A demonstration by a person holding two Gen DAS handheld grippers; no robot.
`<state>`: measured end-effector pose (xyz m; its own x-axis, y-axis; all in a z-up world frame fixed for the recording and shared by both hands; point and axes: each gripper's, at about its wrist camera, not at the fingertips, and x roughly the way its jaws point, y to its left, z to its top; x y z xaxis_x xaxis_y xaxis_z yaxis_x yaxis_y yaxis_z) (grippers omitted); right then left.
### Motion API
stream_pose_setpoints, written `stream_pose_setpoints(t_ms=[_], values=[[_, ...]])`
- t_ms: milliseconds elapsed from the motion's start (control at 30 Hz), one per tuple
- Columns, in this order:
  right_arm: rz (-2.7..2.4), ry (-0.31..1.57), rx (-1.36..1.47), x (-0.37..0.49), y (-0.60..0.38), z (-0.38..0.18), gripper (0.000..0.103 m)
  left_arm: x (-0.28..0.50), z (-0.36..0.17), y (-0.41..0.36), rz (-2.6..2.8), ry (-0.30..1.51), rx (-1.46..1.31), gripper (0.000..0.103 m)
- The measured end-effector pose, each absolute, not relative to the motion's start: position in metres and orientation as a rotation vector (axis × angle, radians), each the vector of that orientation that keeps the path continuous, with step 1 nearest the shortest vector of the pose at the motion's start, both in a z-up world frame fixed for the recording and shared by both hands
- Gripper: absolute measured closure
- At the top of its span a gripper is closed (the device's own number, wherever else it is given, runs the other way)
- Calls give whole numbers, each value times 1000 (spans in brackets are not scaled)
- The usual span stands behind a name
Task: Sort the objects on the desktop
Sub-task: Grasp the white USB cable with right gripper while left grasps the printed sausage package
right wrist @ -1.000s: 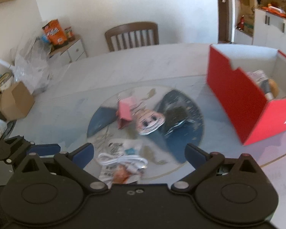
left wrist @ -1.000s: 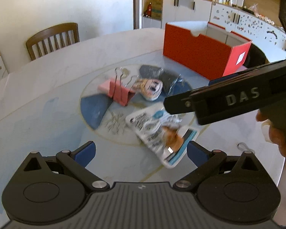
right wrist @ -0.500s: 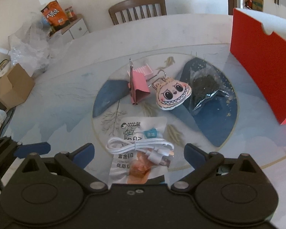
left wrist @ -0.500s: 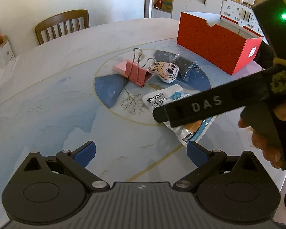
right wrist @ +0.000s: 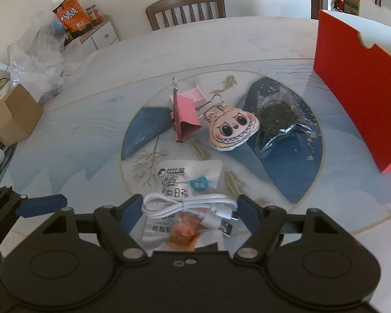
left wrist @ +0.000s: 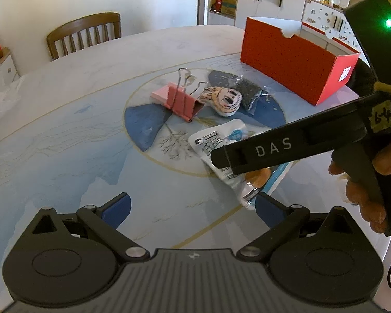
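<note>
A white coiled USB cable (right wrist: 189, 207) lies on a white snack packet (right wrist: 185, 182) on the round table. My right gripper (right wrist: 186, 214) is open, low over them, its fingers either side of the cable. In the left wrist view its black body crosses above the packet (left wrist: 216, 137). A pink binder clip (right wrist: 186, 116), a cartoon-face charm (right wrist: 232, 130) and a dark clear bag (right wrist: 277, 116) lie beyond. The red box (right wrist: 357, 99) stands at the right. My left gripper (left wrist: 193, 208) is open and empty over the near table.
A wooden chair (right wrist: 186, 9) stands at the table's far side. A cabinet with snack bags (right wrist: 71, 17), plastic wrap and a cardboard box (right wrist: 11, 114) are off to the left. White cabinets (left wrist: 271, 2) stand behind the red box (left wrist: 294, 56).
My right gripper has dropped closer to the cable and packet, its fingers now flanking the cable. My left gripper has pulled back and tilted, widening its view of the table.
</note>
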<state>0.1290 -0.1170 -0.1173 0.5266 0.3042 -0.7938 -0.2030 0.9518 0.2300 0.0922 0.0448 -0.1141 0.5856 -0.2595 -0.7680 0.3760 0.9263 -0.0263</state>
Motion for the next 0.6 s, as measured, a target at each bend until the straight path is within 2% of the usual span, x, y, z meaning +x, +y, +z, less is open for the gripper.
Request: stream_pose_setpoints(t_ms=[600], values=[[217,938,103,134,-179,-104,26,127,-112,-6,-367,863,104,1]])
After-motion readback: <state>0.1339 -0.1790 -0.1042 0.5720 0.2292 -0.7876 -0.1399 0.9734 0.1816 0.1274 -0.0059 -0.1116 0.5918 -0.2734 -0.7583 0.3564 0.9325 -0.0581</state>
